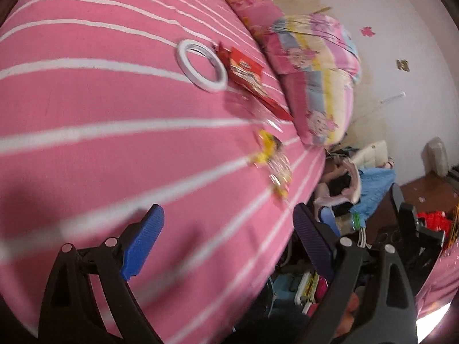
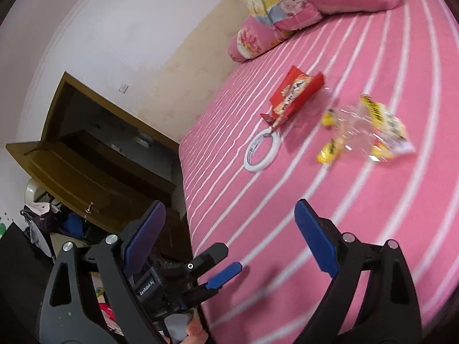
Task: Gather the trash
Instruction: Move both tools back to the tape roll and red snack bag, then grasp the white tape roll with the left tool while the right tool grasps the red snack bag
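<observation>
So far nothing collected: approach stage. Left gripper [image 1: 226, 240] and right gripper [image 2: 229, 235] both hover over the pink striped bed [image 1: 100, 114], jaws spread wide, empty. In the right wrist view: red foil wrapper [image 2: 295, 94] at 12 o'clock, crinkled clear-and-yellow wrapper [image 2: 370, 132] at 1 o'clock, white tape ring [image 2: 262, 152] between. Thin, limp film on soft bedding; next move likely calls for a low pinch on a raised edge.
</observation>
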